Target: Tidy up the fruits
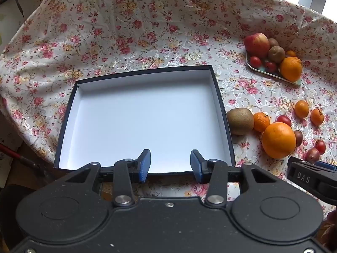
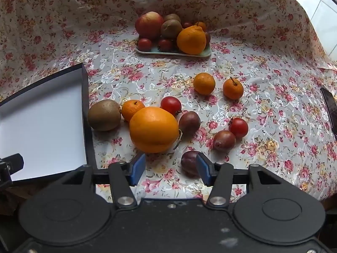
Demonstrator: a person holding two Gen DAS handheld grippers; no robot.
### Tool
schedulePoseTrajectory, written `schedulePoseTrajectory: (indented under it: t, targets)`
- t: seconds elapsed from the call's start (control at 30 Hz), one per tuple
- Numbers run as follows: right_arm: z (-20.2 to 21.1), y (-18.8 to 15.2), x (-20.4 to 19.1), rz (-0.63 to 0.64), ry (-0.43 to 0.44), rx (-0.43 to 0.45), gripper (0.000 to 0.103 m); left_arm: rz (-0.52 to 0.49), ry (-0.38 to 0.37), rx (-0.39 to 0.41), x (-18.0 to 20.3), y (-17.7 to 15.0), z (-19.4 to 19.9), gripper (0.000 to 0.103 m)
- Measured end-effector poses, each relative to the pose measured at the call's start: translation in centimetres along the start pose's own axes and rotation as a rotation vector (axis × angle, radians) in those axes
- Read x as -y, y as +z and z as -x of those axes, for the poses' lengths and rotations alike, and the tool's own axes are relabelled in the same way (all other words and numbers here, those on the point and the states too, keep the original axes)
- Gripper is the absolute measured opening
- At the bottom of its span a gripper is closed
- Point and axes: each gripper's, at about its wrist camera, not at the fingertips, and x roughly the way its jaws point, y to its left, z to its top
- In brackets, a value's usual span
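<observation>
Nearest to us, our left gripper (image 1: 170,165) is hanging with its blue pads spread apart and nothing between them, over the near edge of the box (image 1: 223,109). We are looking down into that shallow box: dark outside, white inside, with no fruit in it, lying on the flowered cloth (image 1: 130,31).

Our right gripper (image 2: 171,168) is likewise standing released, grasping nothing. A dark plum (image 2: 189,165) is lying just inside its right pad, partly hidden by it; we cannot tell whether they are touching. Just beyond the pads a big orange (image 2: 154,129) is sitting on the cloth. A kiwi (image 2: 104,115) is lying beside the box's right wall, and a small mandarin (image 2: 132,109) is resting between the kiwi and the orange. A red tomato (image 2: 171,105) and a purple passion fruit (image 2: 189,123) are crowding the orange's far side.

Farther right, we are seeing a second tomato (image 2: 238,127) next to a brownish-red fruit (image 2: 224,140), and two more mandarins (image 2: 204,83) lying apart, farther back.

At the far side a pale green tray (image 2: 205,53) is holding an apple (image 2: 149,25), more kiwis, small tomatoes and a knobbly orange (image 2: 191,40). All the fruit is lying outside the box.
</observation>
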Motion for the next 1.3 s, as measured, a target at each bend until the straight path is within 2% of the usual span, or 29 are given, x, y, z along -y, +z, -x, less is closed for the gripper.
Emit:
schedulePoseTrajectory:
  t: [0.17, 0.6, 1.3]
  targets:
    - [-0.4, -0.5, 0.5, 0.015, -0.001, 0.002, 0.054, -0.015, 0.02, 0.034, 0.4, -0.8, 0.7, 0.052]
    - [-0.6, -0.2, 0.4, -0.012, -0.018, -0.026, 0.054, -0.068, 0.02, 0.032, 1.1, -0.9, 0.8, 0.052]
    - [-0.8, -0.2, 0.4, 0.004, -0.028, -0.041, 0.054, -0.079, 0.018, 0.024, 1.5, -1.0, 0.5, 0.052]
